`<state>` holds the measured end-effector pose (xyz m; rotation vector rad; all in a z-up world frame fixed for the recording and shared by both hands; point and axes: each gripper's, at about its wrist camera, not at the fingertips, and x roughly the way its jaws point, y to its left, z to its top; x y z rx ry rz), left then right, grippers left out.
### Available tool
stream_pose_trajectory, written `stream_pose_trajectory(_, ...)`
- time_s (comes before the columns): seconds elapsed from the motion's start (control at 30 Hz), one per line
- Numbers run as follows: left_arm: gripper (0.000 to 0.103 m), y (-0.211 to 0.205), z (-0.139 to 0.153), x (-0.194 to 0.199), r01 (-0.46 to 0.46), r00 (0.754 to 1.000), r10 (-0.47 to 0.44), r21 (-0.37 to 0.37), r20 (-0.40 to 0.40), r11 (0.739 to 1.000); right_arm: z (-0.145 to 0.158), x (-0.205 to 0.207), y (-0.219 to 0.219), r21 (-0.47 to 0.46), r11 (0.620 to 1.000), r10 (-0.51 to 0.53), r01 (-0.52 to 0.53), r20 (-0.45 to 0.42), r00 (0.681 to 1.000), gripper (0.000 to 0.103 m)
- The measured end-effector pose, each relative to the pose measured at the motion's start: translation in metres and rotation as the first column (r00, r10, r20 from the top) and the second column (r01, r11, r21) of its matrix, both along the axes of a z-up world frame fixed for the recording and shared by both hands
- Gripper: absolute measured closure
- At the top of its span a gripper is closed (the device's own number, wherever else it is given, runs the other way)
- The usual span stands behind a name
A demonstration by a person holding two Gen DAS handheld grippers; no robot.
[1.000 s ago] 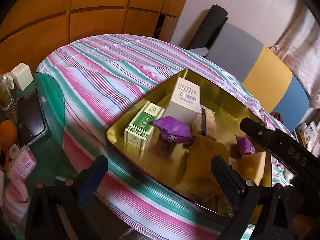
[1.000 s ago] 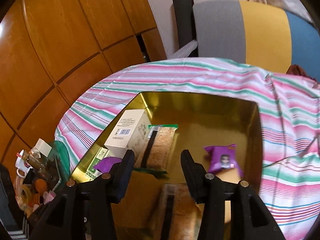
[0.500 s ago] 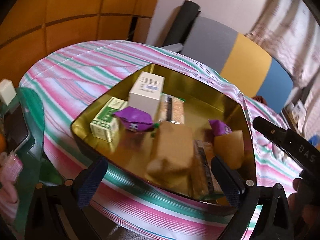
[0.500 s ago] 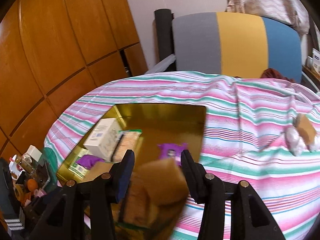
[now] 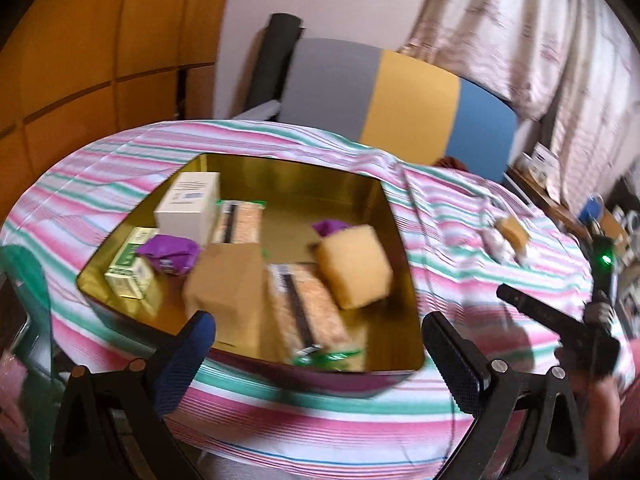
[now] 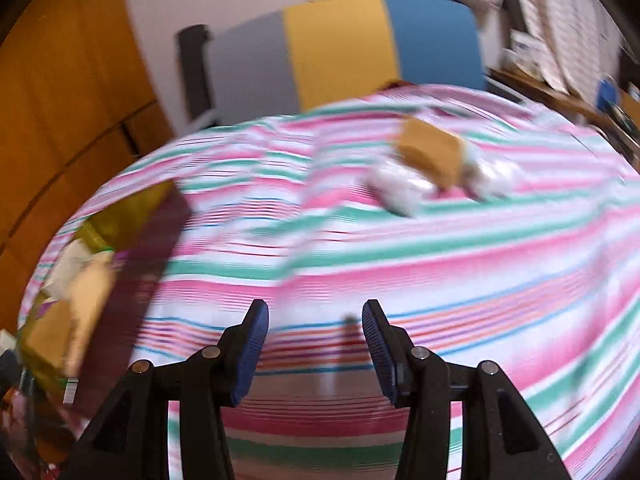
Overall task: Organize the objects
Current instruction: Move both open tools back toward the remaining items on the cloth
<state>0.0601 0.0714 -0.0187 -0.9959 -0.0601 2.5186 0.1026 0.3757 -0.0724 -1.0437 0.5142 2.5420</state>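
Observation:
A gold tin box (image 5: 390, 216) sits on the striped tablecloth. It holds a white box (image 5: 188, 208), a green box (image 5: 130, 276), purple packets (image 5: 170, 254), a brown parcel (image 5: 228, 292), cereal bars (image 5: 304, 312) and a yellow block (image 5: 354, 272). My left gripper (image 5: 316, 342) is open and empty over the tin's near edge. My right gripper (image 6: 314, 342) is open and empty above bare cloth, right of the tin (image 6: 148, 236). A yellow block (image 6: 430, 154) and white wrapped items (image 6: 400, 188) lie far ahead of it on the cloth.
A grey, yellow and blue chair back (image 5: 396, 108) stands behind the table. Wooden panelling (image 5: 80, 60) is on the left. A green-edged stand with clutter (image 5: 24, 320) is at the left table edge. The right gripper's body (image 5: 560, 320) shows at the right.
The right gripper has swung right, away from the tin, onto open cloth; both views are blurred. The left view has turned right. The yellow block now lies in the tin.

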Motion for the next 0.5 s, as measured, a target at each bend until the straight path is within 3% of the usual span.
stream_pose_trajectory(0.17, 0.0, 0.022, 0.0, 0.012, 0.077, 0.997, -0.077, -0.011, 0.006, 0.997, -0.004, 0.002, 0.049, -0.031, 0.997, -0.068, 0.068, -0.008, 0.998, 0.054)
stream_pose_trajectory(0.5, 0.0, 0.043, 0.0, 0.026, 0.122, 0.993, -0.121, -0.053, 0.008, 0.991, 0.002, -0.057, 0.093, 0.021, 0.999, -0.036, 0.037, -0.026, 0.999, 0.054)
